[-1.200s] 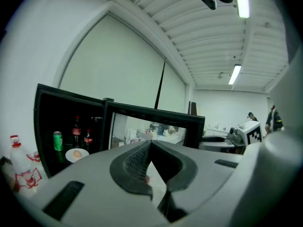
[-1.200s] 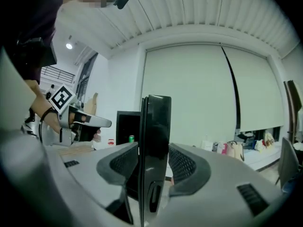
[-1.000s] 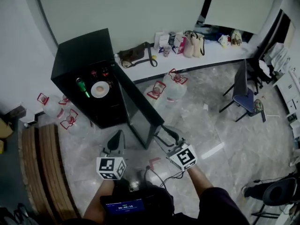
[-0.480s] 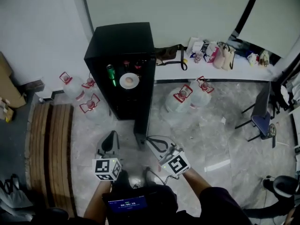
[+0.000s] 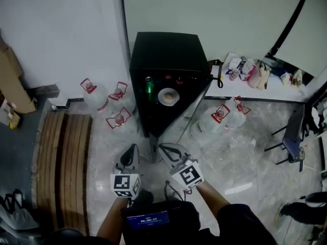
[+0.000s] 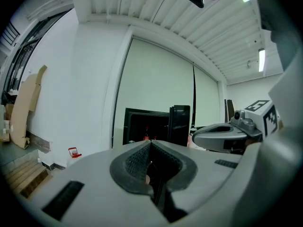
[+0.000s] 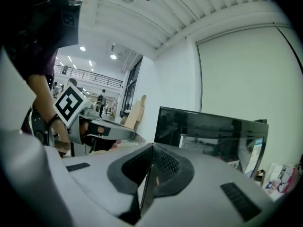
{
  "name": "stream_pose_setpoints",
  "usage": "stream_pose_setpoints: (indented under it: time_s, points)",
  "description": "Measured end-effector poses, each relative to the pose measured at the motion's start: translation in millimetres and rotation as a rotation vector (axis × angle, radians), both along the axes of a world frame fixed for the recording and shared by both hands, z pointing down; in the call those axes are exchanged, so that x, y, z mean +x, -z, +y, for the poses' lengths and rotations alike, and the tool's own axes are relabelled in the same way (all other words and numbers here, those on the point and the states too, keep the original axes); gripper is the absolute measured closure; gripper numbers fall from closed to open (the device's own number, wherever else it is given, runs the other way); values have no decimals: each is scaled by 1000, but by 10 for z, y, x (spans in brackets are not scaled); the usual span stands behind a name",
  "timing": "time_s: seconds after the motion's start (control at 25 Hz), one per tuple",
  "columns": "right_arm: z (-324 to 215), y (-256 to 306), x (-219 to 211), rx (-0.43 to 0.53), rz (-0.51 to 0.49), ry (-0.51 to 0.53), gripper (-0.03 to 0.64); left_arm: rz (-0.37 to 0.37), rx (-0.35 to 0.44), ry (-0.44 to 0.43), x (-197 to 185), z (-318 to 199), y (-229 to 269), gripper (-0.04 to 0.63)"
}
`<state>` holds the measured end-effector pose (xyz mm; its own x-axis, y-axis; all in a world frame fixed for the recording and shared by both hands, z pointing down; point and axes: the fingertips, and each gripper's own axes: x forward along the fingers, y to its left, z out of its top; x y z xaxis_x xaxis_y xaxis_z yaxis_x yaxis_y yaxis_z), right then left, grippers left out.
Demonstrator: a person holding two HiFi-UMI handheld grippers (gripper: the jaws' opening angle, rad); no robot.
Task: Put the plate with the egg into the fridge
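The black fridge (image 5: 163, 47) stands open against the back wall, its glass door (image 5: 186, 114) swung out to the right. Inside, a white plate (image 5: 168, 97) with a brownish egg sits on a shelf beside a green bottle (image 5: 149, 86). My left gripper (image 5: 133, 149) and right gripper (image 5: 164, 148) are low in front of the fridge, side by side, both shut with nothing between the pads. In the left gripper view, the left gripper (image 6: 150, 143) points at the open fridge (image 6: 147, 124). The right gripper (image 7: 152, 148) faces the dark glass door (image 7: 213, 131).
Water jugs with red handles stand left (image 5: 97, 97) and right (image 5: 219, 117) of the fridge. A slatted wooden bench (image 5: 61, 157) lies at the left. A low white ledge with bags (image 5: 255, 73) runs along the right wall, and a chair (image 5: 294, 137) is at the far right.
The head view has swung so the fridge now sits centre, seen more from the front. The right gripper's jaws, apart a second ago, have closed. Both grippers stay low before the fridge.
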<state>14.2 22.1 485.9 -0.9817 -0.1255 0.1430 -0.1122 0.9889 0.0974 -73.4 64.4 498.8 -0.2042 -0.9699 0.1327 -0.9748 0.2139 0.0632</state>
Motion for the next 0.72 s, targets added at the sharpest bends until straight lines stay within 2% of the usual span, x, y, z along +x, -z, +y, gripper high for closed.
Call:
stream_pose_setpoints:
  time_s: [0.32, 0.56, 0.72]
  points:
    - [5, 148, -613, -5, -13, -98, 611, -25, 36, -59, -660, -6, 162, 589]
    - [-111, 190, -823, 0, -26, -163, 611, -2, 45, -98, -883, -111, 186, 589]
    - [-272, 154, -859, -38, -11, -217, 611, -2, 43, -117, -973, -294, 147, 589]
